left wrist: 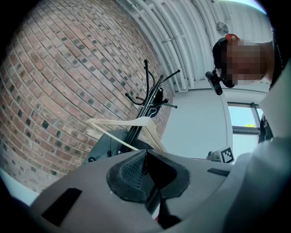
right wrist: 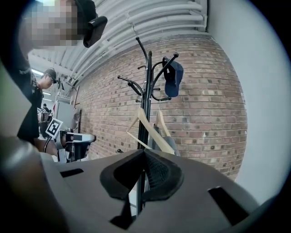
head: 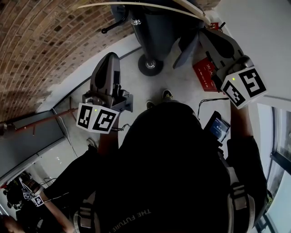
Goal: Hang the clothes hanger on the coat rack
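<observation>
A black coat rack [right wrist: 145, 91] stands before the brick wall, with its round base [head: 150, 66] on the floor ahead of my feet. A pale wooden hanger [right wrist: 152, 129] hangs on it over a grey garment [left wrist: 107, 145]. The same hanger [left wrist: 136, 125] shows beyond my left jaws and as a pale bar [head: 136, 4] at the head view's top edge. A dark blue cap [right wrist: 174, 77] hangs from an upper hook. My left gripper [head: 111, 57] and right gripper [head: 204, 32] are raised toward the rack. Both are shut, with nothing between the jaws.
A red box [head: 207, 70] lies on the floor right of the rack's base. A small screen device [head: 219, 127] hangs at my right side. The brick wall [head: 41, 41] runs along the left. Another person [right wrist: 43, 82] stands far off. A window [left wrist: 245, 118] is on the right.
</observation>
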